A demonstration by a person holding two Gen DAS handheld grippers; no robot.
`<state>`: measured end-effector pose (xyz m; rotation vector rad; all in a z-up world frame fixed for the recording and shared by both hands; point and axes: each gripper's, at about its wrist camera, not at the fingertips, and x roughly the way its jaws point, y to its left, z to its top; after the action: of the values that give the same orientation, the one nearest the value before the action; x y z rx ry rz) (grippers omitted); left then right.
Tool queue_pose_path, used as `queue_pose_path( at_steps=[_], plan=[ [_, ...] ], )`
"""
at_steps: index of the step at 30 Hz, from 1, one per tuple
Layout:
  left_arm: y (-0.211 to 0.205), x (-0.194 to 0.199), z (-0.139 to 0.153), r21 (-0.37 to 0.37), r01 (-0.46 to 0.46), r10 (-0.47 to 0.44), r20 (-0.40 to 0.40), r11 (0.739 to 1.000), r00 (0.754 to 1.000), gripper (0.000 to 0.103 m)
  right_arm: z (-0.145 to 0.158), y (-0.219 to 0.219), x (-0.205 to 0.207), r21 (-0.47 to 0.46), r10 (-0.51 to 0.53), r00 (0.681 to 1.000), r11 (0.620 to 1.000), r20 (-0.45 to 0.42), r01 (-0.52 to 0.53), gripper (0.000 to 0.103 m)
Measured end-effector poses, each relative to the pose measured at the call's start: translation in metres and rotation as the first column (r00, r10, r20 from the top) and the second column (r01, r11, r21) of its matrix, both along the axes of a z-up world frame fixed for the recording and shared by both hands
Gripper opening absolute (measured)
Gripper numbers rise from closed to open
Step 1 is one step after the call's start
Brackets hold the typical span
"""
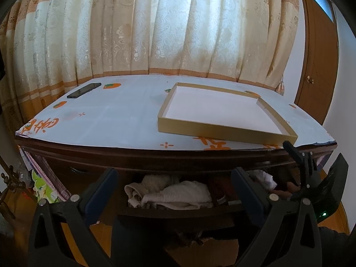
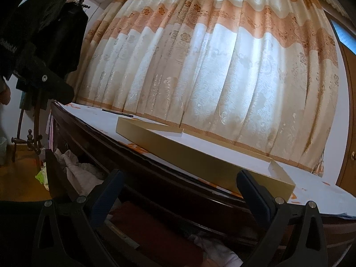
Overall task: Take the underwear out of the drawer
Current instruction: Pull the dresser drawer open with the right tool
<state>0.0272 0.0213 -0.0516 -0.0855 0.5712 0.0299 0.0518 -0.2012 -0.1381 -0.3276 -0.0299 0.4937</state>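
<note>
The dark wooden dresser's drawer (image 1: pixel 178 213) stands pulled out. It holds bunched cream garments (image 1: pixel 178 194), a dark red cloth (image 1: pixel 220 184) and a white garment (image 1: pixel 264 176). My left gripper (image 1: pixel 175 187) hangs open just above the cream pile, its fingers astride it, holding nothing. The right gripper (image 1: pixel 311 178) shows as a black frame over the drawer's right end. In the right wrist view that gripper (image 2: pixel 181 184) is open and empty above the dark red cloth (image 2: pixel 155 229), with the white garment (image 2: pixel 213 251) below and the cream garments (image 2: pixel 75 171) to the left.
A shallow gold box (image 1: pixel 222 131) lies on the dresser's white printed cover (image 1: pixel 111 115), overhanging the front edge at right. A black phone (image 1: pixel 84 90) lies at the back left. Curtains (image 1: pixel 166 33) hang behind, a wooden door (image 1: pixel 318 66) is at right, and a coat stand (image 2: pixel 29 138) at left.
</note>
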Motion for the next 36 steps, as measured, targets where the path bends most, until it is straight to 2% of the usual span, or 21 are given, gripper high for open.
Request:
queue_pose_path(
  at_steps=[25, 36],
  plan=[
    [0.003, -0.008, -0.011, 0.005, -0.002, 0.002, -0.025, 1.0, 1.0, 0.103, 0.004, -0.007, -0.016, -0.006, 0.013, 0.994, 1.0, -0.108, -0.013, 0.103],
    [0.006, -0.014, -0.008, 0.013, -0.008, 0.008, -0.008, 1.0, 1.0, 0.103, 0.004, -0.01, -0.026, -0.005, 0.012, 0.99, 1.0, -0.139, -0.013, 0.103]
  ],
)
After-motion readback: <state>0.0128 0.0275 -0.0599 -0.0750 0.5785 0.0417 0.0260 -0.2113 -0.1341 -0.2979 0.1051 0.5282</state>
